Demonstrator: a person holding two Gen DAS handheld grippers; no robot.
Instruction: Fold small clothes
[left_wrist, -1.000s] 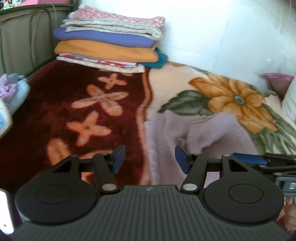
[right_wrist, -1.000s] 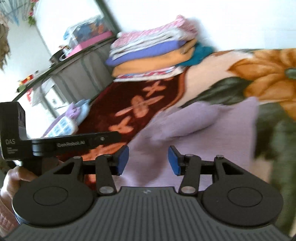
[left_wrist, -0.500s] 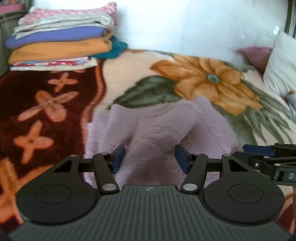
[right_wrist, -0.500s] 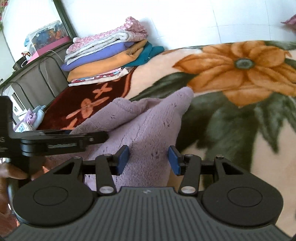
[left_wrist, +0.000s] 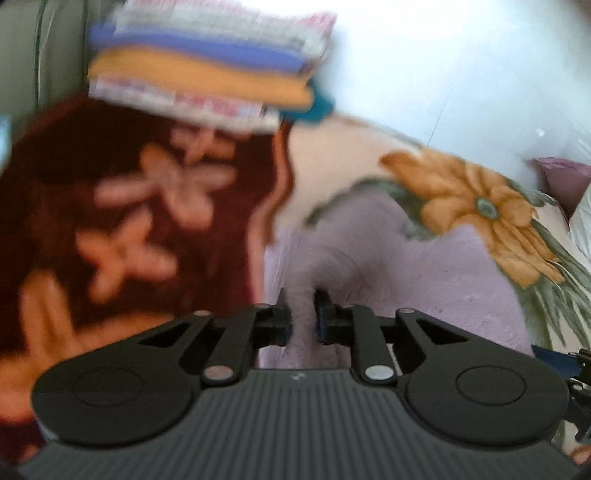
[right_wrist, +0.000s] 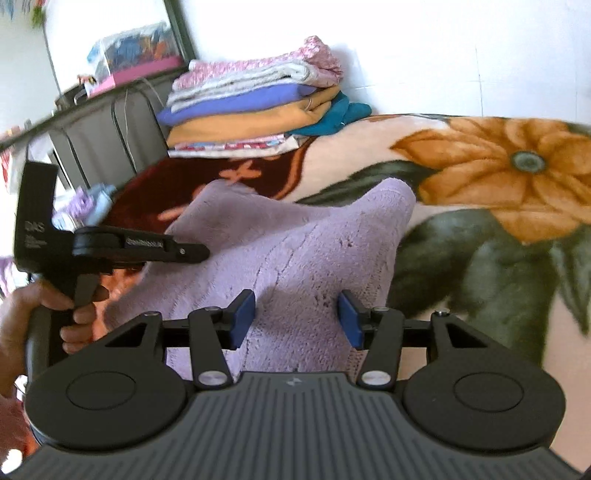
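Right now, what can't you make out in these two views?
- Left wrist view: motion blur smears the folded stack.
- Same view: the left gripper hides the lilac garment's near edge.
- Right wrist view: the right gripper, jaws open, hides the garment's near hem.

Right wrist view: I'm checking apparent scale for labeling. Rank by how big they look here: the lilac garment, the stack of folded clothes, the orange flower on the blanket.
1. lilac garment, largest, though it lies nearest the camera.
2 and 3. orange flower and stack of folded clothes look about alike; the flower runs off the frame, so I won't rank them.
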